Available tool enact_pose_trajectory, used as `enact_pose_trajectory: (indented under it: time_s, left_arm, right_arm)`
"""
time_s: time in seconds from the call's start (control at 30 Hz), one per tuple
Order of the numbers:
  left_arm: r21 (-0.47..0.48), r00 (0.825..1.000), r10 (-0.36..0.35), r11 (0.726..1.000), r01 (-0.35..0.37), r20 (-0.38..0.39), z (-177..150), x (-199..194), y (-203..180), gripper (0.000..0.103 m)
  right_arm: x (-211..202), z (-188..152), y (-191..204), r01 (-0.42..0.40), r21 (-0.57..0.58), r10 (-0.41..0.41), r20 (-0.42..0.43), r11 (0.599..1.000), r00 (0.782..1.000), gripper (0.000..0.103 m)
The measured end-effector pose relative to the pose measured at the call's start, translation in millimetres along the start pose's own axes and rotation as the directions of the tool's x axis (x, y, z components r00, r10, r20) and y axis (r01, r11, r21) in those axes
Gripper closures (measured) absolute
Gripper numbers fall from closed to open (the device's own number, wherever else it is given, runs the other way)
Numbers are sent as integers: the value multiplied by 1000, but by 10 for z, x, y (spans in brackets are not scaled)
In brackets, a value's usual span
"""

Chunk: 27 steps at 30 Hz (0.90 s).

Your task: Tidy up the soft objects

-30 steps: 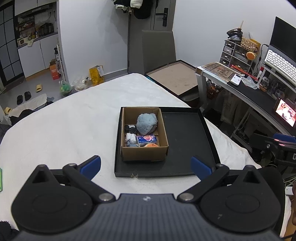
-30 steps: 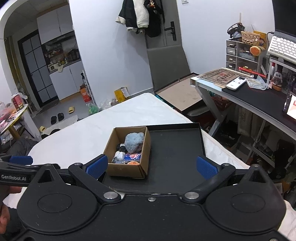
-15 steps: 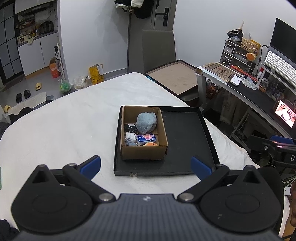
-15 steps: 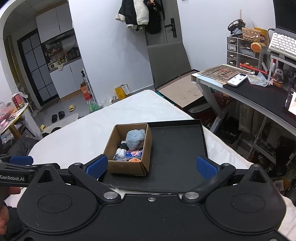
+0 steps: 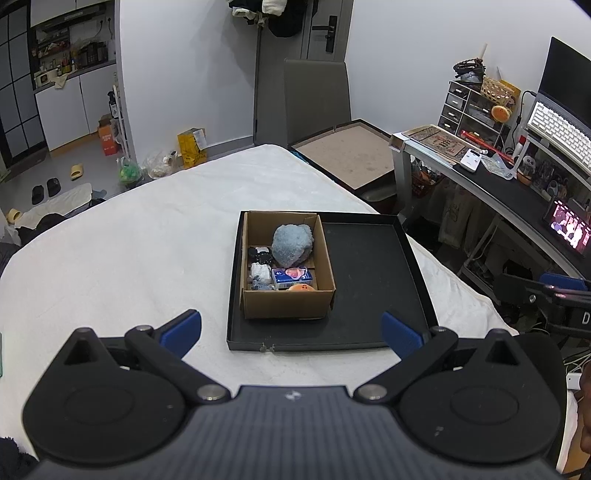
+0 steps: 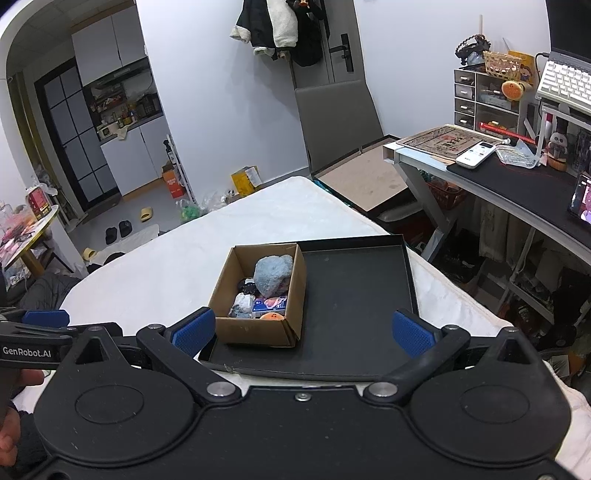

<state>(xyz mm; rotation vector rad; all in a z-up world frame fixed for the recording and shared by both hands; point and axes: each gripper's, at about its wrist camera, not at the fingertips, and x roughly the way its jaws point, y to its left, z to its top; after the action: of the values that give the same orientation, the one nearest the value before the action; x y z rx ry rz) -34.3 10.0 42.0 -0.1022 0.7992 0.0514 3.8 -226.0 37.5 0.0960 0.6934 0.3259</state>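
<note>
Both grippers, left (image 5: pixel 291 330) and right (image 6: pixel 301 328), jaws spread, empty; blue plush (image 5: pixel 292 245) in box (image 5: pixel 288 306) at tray (image 5: pixel 369 280) left edge looks light, squashy—pinch its top.

Along the desk (image 6: pixel 517 184) edge nearest the room, a patterned board (image 6: pixel 439 142) and a white remote (image 6: pixel 475 149); toward the back edge, a small drawer unit (image 6: pixel 480 99) topped by a woven basket (image 6: pixel 498 61), plus a white keyboard (image 6: pixel 565 83) on a riser. Beyond, a grey chair (image 5: pixel 317 99), hung coats (image 6: pixel 277 26), yellow slippers (image 6: pixel 146 214) on the floor
</note>
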Motion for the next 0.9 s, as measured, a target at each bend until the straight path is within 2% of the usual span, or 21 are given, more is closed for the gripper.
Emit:
enact_pose_trajectory:
  time_s: [0.9]
  left_arm:
    - [-12, 1000, -13, 1000, 13, -14, 1, 105, 29, 0]
  right_arm:
    - [33, -37, 20, 29, -22, -30, -39, 999, 999, 0]
